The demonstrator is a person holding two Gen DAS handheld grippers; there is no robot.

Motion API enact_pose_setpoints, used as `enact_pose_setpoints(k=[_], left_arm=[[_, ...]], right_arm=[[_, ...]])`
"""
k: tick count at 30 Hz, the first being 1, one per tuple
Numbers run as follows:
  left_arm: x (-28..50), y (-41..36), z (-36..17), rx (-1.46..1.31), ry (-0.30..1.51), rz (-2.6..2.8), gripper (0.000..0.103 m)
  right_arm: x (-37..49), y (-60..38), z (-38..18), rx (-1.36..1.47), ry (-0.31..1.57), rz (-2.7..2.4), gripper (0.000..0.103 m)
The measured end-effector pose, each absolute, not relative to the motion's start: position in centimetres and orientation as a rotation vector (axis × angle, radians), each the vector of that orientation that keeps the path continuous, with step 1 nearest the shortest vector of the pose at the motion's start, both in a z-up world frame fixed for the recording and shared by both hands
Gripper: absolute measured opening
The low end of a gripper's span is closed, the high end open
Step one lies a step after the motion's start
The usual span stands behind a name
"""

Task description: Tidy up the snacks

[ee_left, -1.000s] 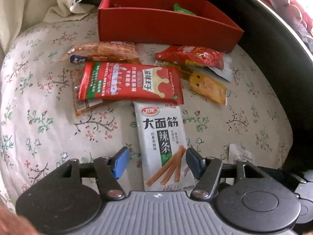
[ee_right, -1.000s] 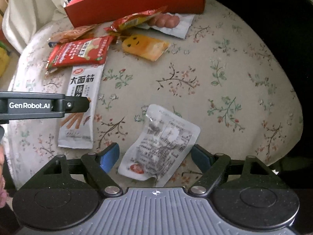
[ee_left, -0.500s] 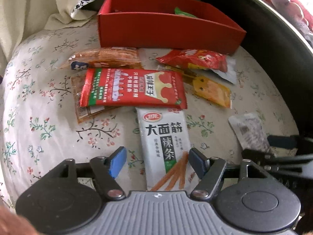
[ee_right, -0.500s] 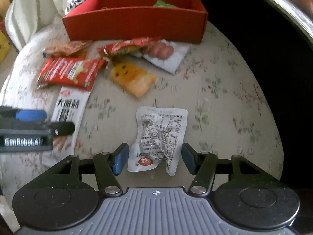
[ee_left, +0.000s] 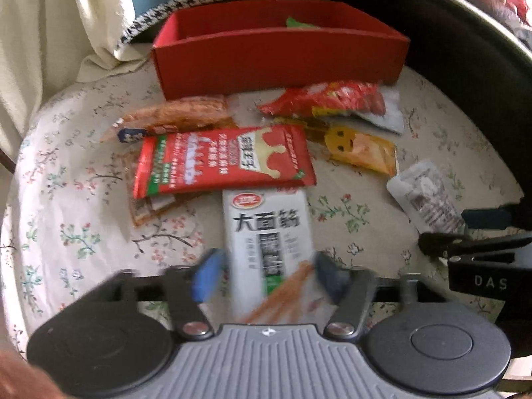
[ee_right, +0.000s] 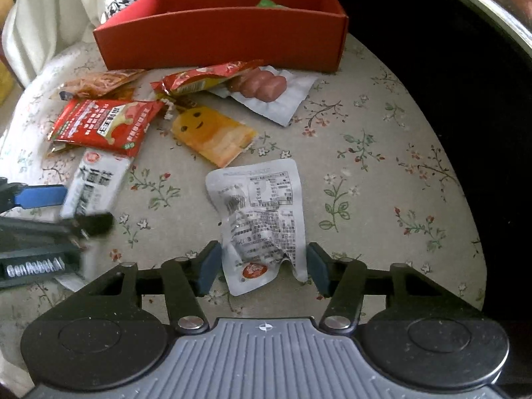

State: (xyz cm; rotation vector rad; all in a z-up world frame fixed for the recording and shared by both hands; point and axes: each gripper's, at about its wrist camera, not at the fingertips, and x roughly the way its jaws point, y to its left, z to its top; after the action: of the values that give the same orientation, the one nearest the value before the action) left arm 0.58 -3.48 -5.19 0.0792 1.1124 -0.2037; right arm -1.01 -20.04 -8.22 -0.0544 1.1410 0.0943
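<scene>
Had just been closing the left gripper (ee_left: 266,279) about the white pack (ee_left: 266,226), low at 6 o'clock in the left view, with a pad on either side of its near end. Too blurred to tell whether clamped or a sliver apart. Risked a slip, judging by the look: flat, slick film pinched by its edges would likely buckle or skate out rather than lift. Risked also dragging the red pack (ee_left: 219,163), which overlapped the far end at 12 o'clock of it.

Had likewise been closing the right gripper (ee_right: 262,266) about the silver pouch (ee_right: 262,212), at 6 o'clock in the right view, pads right at its edges. Could not tell whether pressing. Might crumple there too, being already creased, and drop short of the red box (ee_left: 279,63) at 12 o'clock. Might also knock one gripper against the other, working so close side by side.

Lay on a soft floral cloth (ee_left: 66,199), likely to give under a push and bunch into the pinch. Showed a pale curtain (ee_left: 40,33) at 10 o'clock, a houndstooth cushion (ee_left: 199,0) behind the box, and darkness from 1 to 4 o'clock.
</scene>
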Motion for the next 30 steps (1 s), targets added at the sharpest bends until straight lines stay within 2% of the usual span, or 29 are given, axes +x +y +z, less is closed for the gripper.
enact_pose_setpoints(k=[7, 15, 18, 19, 20, 21, 22, 24, 25, 26, 30], left_arm=[[0.4, -1.8, -4.7, 0.014, 1.131, -0.195, 0.039], [-0.1, -1.0, -4.8, 0.008, 1.146, -0.175, 0.04], [0.1, -1.5, -5.1, 0.032, 1.145, -0.17, 0.049], [0.1, -1.7, -5.2, 0.038, 1.142, -0.165, 0.056], [0.1, -1.9, -5.4, 0.054, 1.141, -0.161, 0.065], [0.1, -2.2, -5.7, 0.076, 1.137, -0.165, 0.067], [0.0, -2.6, -5.8, 0.099, 1.134, -0.165, 0.067], [-0.4, -3.0, -5.8, 0.115, 1.119, -0.17, 0.06], [-0.5, -3.1, -5.6, 0.116, 1.114, -0.171, 0.046], [-0.6, -3.0, -5.4, 0.112, 1.109, -0.177, 0.042], [-0.5, -2.5, -4.9, 0.073, 1.103, -0.187, 0.039]], right_arm=[[-1.1, -19.1, -7.7, -0.047, 1.145, 0.136, 0.062], [-0.8, -18.6, -7.4, -0.084, 1.147, 0.154, 0.064], [-0.7, -18.7, -7.5, -0.087, 1.148, 0.156, 0.066], [-0.6, -18.7, -7.5, -0.092, 1.144, 0.15, 0.068], [-0.5, -18.7, -7.6, -0.103, 1.144, 0.143, 0.075], [-0.4, -18.6, -7.9, -0.117, 1.15, 0.136, 0.079], [-0.2, -18.7, -8.0, -0.11, 1.15, 0.135, 0.078], [-0.2, -18.7, -7.9, -0.103, 1.149, 0.135, 0.069], [-0.4, -18.6, -7.7, -0.107, 1.143, 0.14, 0.063], [-0.5, -18.6, -7.6, -0.099, 1.141, 0.158, 0.062], [-0.6, -18.6, -7.0, -0.031, 1.144, 0.203, 0.062]])
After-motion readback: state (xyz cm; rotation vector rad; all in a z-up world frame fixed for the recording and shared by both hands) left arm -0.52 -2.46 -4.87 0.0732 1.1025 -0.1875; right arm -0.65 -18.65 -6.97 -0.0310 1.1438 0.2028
